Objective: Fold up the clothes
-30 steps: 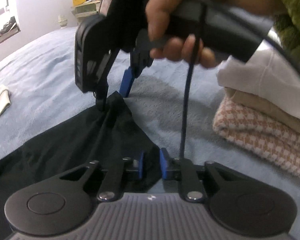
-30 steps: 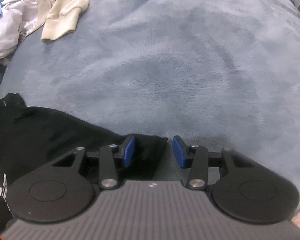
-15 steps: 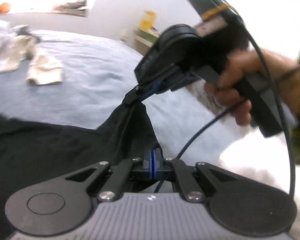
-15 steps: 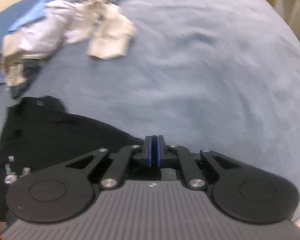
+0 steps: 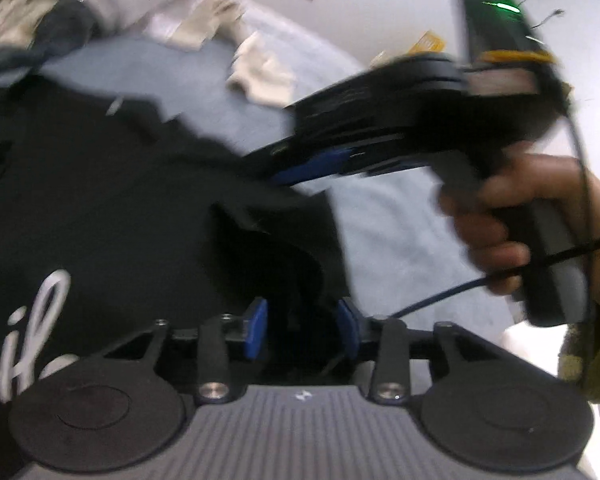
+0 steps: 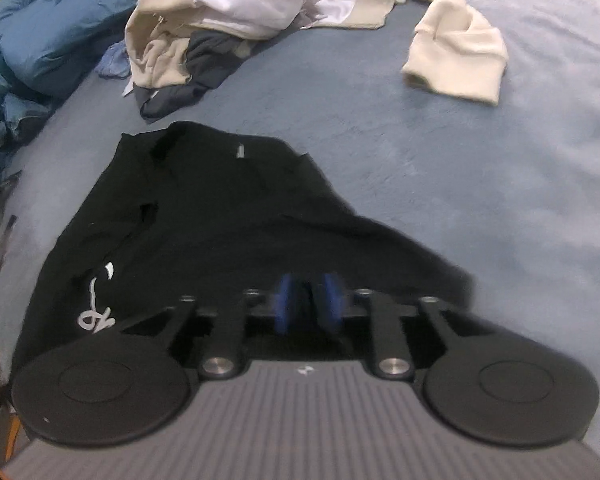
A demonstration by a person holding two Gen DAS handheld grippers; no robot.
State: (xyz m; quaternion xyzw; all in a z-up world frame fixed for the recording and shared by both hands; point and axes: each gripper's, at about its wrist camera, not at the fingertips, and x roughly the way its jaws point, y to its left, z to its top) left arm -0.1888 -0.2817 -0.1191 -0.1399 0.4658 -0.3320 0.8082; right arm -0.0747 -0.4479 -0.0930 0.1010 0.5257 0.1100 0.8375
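Note:
A black shirt (image 6: 220, 220) with white script lies on the blue bed cover (image 6: 480, 184), its near edge folded over itself. My right gripper (image 6: 307, 305) hovers over that folded edge. Its jaws are opening, with black cloth loose in the gap between the blue pads. In the left wrist view the shirt (image 5: 100, 200) fills the left side. My left gripper (image 5: 302, 328) is opening too, with a dark fold of the shirt under its parted pads. The right gripper (image 5: 284, 168) reaches in from the right to the shirt's far edge, held by a hand (image 5: 496, 224).
A pile of unfolded light and dark clothes (image 6: 260, 4) lies at the far side of the bed, with a cream garment (image 6: 456, 60) to its right. A blue duvet (image 6: 40, 40) is bunched at the far left. A cable (image 5: 460, 288) hangs from the right gripper.
Both grippers closed on the shirt's hem, then carried it across the shirt toward the clothes pile. Their jaws have now parted. Both views have swung round.

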